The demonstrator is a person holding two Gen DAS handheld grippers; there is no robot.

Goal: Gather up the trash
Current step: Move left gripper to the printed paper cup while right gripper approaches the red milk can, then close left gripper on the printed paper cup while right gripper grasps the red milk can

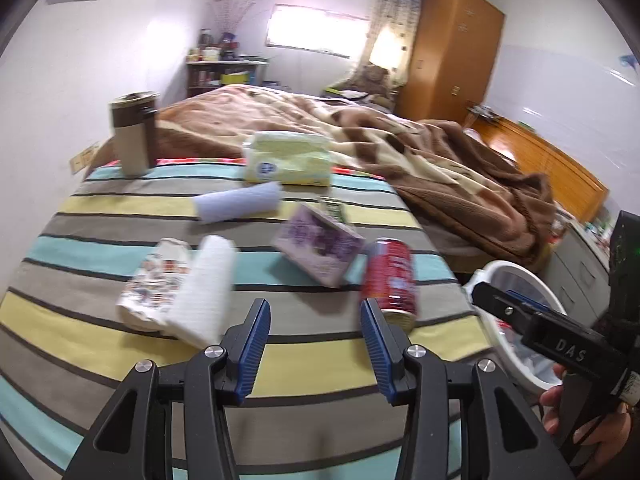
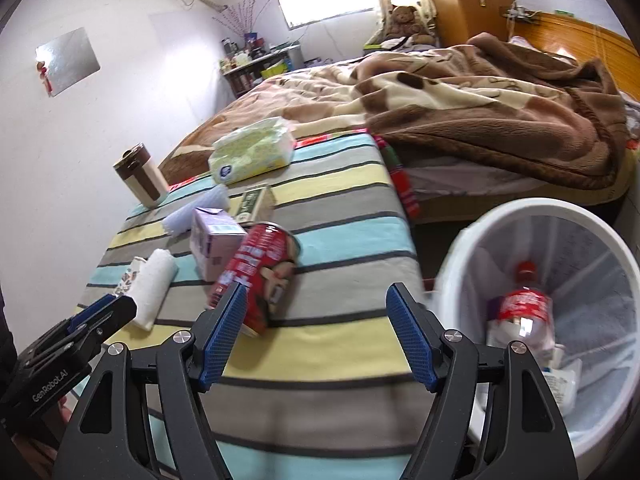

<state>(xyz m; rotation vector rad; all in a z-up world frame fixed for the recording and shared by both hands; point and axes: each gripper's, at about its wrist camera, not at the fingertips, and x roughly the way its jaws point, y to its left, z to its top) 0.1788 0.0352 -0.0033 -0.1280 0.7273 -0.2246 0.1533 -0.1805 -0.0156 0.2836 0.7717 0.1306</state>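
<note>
Both tongs gape wide and empty over the striped bed (image 2: 340,200): left tongs (image 1: 316,340), right tongs (image 2: 316,336). Just ahead lies a red can (image 2: 256,276) on its side, touching a purple carton (image 2: 212,240). The white bin (image 2: 552,216) stands beside the bed, a bottle (image 2: 524,308) inside

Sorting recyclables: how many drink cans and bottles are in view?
2: a red can lying on the striped bed, and a plastic bottle in the white bin. More may be hidden.
</note>
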